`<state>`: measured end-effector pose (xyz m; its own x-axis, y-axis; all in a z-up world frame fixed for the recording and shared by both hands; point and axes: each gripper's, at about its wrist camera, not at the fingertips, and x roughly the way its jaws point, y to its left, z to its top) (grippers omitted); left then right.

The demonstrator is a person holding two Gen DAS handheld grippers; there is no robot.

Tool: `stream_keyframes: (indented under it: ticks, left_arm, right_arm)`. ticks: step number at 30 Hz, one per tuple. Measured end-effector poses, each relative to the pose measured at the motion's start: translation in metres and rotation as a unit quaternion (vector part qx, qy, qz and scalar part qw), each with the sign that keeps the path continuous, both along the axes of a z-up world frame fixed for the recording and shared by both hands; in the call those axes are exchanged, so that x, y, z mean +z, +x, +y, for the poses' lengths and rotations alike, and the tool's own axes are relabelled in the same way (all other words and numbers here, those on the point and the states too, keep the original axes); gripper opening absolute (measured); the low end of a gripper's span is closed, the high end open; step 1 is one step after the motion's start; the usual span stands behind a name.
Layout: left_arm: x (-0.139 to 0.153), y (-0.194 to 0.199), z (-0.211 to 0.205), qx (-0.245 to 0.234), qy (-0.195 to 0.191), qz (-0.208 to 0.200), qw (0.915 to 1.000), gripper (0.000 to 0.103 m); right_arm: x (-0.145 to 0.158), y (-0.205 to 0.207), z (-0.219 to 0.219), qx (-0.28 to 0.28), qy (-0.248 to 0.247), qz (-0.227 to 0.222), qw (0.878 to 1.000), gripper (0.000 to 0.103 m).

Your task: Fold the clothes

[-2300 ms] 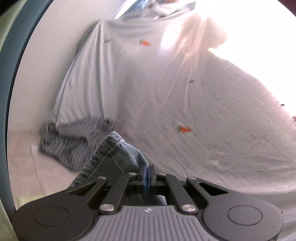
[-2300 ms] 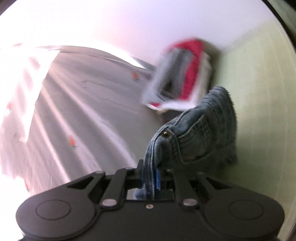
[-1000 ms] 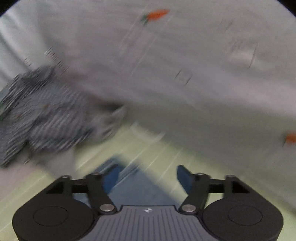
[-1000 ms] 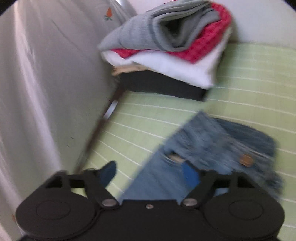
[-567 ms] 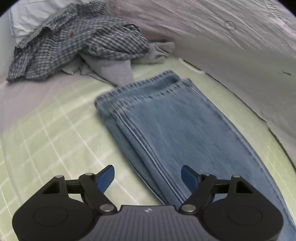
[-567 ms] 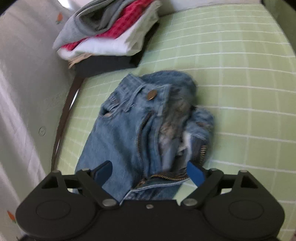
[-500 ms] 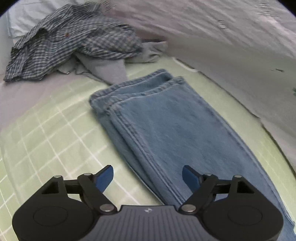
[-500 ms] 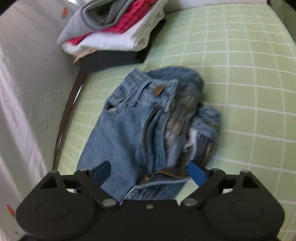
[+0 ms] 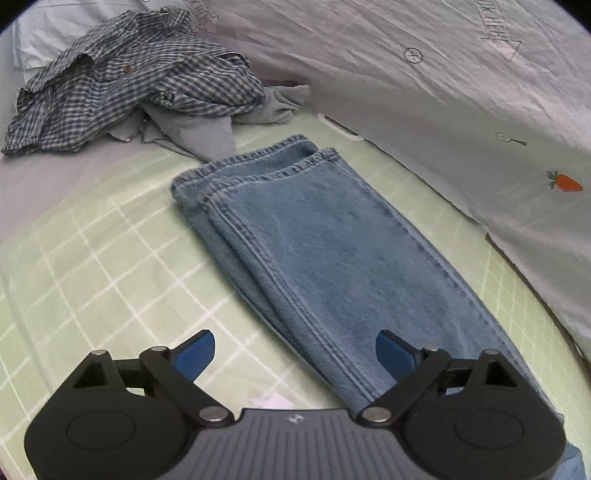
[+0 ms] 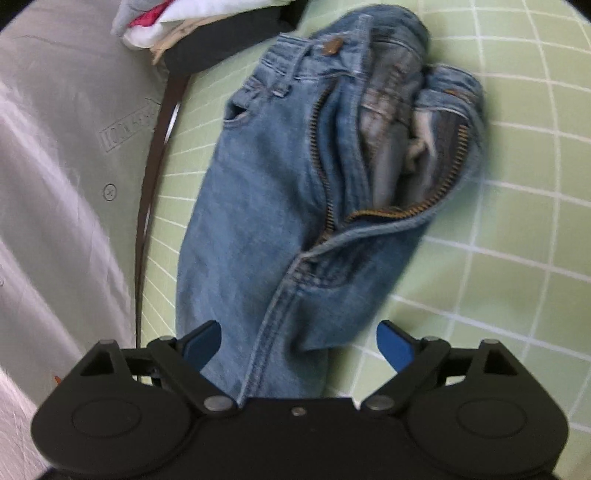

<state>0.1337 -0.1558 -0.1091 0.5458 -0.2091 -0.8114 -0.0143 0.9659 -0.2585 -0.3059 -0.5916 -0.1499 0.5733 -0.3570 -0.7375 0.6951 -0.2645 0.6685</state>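
With your left gripper [image 9: 293, 349] opening and your right gripper [image 10: 297, 341] spread, both empty above the jeans [image 9: 325, 258], the bunched, unzipped waistband [image 10: 399, 122] may fold crooked.

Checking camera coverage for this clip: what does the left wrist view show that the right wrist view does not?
Only the left wrist view shows the hem end of the jeans, a crumpled plaid shirt and a grey garment under it. Only the right wrist view shows the waist end with its open zipper and the folded stack. Both share the jeans lying on the green checked sheet beside a pale cover, each tool's blue pads apart and gripping nothing.
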Motion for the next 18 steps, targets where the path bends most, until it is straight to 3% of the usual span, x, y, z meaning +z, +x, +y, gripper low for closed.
stream_keyframes:
  ticks: [6, 11, 14, 18]
  left_arm:
    - [-0.014, 0.033, 0.020, 0.013, -0.007, 0.012, 0.9998, 0.094]
    - [-0.024, 0.074, 0.033, 0.020, 0.024, 0.013, 0.9994, 0.094]
    - [-0.031, 0.095, 0.040, 0.053, 0.058, 0.005, 0.9969, 0.094]
    - [-0.041, 0.111, 0.042, 0.049, 0.051, 0.007, 0.9975, 0.088]
  right_arm:
    - [-0.004, 0.016, 0.003, -0.015, -0.004, 0.001, 1.000, 0.093]
    - [0.000, 0.031, 0.002, -0.028, -0.020, 0.034, 0.999, 0.094]
    - [0.001, 0.037, 0.002, -0.036, -0.024, 0.048, 0.998, 0.096]
    - [0.004, 0.046, 0.000, -0.036, -0.024, 0.072, 0.996, 0.099]
